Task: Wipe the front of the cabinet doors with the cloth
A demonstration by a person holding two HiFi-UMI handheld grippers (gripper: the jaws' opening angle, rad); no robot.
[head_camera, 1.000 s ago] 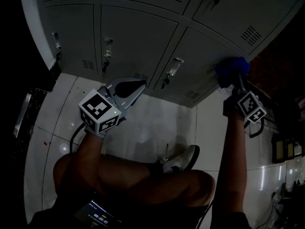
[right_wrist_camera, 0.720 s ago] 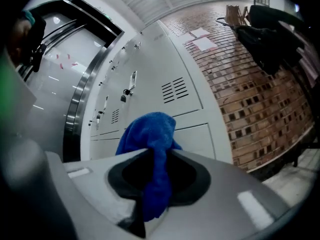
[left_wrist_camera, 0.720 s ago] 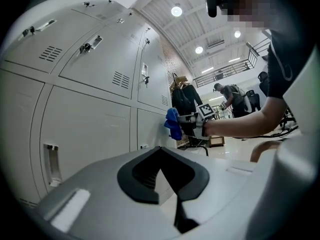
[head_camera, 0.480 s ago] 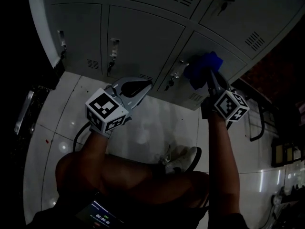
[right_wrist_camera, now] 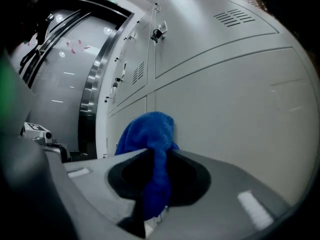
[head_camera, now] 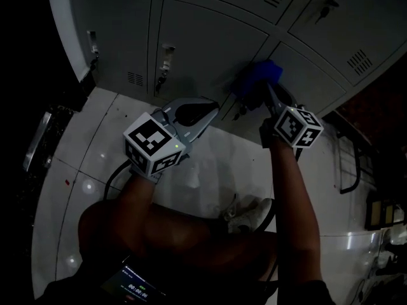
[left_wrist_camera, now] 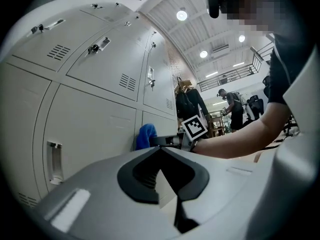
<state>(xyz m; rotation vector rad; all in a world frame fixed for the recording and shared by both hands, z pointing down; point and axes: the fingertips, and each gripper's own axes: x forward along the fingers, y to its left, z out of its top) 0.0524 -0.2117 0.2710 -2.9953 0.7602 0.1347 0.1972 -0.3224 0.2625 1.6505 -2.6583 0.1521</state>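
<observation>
The grey locker cabinet [head_camera: 191, 37] fills the top of the head view, its doors set with small latches and vents. A blue cloth [head_camera: 257, 78] is pressed against a lower door, held by my right gripper [head_camera: 264, 91], which is shut on it. In the right gripper view the blue cloth [right_wrist_camera: 150, 149] bunches out past the jaws against the door [right_wrist_camera: 235, 114]. My left gripper [head_camera: 206, 110] hangs shut and empty just in front of the lower doors, left of the cloth. From the left gripper view the cloth [left_wrist_camera: 146, 135] shows ahead on the door.
A glossy white tiled floor [head_camera: 82, 151] lies below the lockers. The person's bare legs and a sneaker [head_camera: 245, 218] are under the grippers. A cable [head_camera: 114, 173] loops on the floor. People [left_wrist_camera: 190, 104] stand in the hall beyond.
My right gripper has slid the blue cloth leftward along the lower door, from the right door toward the middle. The left gripper has barely shifted.
</observation>
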